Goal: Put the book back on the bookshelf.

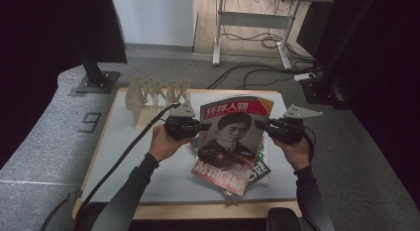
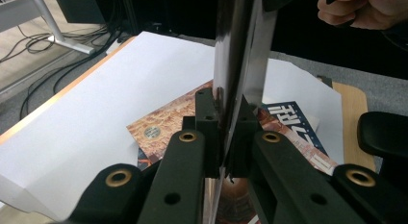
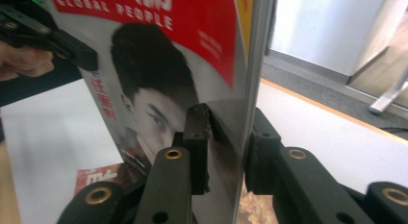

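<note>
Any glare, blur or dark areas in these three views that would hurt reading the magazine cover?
High view: dim, corners black, yet the held magazine title reads clearly. Left gripper view: the magazine is edge-on and close, with a bright sheen streak, cover unreadable. Right gripper view: cover sharp enough to read "GLOBAL PEOPLE", slightly soft near the jaws; bright wall behind.

Rack (image 1: pixel 156 92): pale, slotted, at the worktop's (image 1: pixel 133 161) far left.
Desk (image 1: pixel 257 18): white-legged, beyond, cables (image 1: pixel 257 67) on the floor.
</note>
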A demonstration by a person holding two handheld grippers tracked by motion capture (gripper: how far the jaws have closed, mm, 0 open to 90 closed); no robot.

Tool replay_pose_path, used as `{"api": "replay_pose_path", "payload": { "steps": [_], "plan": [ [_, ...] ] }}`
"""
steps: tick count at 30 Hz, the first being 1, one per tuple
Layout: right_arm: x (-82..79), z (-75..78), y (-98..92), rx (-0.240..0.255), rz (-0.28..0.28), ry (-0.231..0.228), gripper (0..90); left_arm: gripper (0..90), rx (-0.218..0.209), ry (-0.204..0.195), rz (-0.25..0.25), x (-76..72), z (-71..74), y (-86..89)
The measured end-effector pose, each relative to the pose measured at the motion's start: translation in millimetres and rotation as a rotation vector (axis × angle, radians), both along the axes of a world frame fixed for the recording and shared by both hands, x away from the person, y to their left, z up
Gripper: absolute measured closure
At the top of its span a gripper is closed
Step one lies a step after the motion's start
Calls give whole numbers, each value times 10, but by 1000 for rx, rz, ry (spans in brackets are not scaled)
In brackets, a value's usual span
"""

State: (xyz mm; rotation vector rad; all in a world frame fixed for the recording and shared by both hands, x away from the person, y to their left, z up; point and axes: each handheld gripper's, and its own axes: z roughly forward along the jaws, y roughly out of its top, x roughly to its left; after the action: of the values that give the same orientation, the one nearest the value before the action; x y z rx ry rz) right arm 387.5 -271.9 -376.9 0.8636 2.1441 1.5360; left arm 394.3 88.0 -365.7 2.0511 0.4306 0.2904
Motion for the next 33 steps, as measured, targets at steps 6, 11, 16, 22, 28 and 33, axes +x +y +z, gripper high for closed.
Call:
{"api": "replay_pose_path", "payload": {
  "steps": [6, 11, 16, 22, 28, 33],
  "plan": [
    [-26, -82, -109, 0, -58, 13, 679, 863, 10, -3, -5, -14, 7, 4],
    [-77, -180, -189, -3, -107, 18, 616, 864, 24, -5, -4, -26, 19, 21],
    [-107, -316, -248, -7, -167, 49, 493, 864, 34, -7, 2, -36, 28, 56],
    [-123, -536, -259, -82, -240, 92, 355, 865, 31, -6, 17, -42, 31, 114],
    [-129, -722, -258, -140, -312, 131, 240, 866, 10, 2, 32, -26, 26, 161],
    [-131, -837, -275, -138, -353, 159, 174, 867, 1, -5, 43, -25, 23, 187]
  ]
}}
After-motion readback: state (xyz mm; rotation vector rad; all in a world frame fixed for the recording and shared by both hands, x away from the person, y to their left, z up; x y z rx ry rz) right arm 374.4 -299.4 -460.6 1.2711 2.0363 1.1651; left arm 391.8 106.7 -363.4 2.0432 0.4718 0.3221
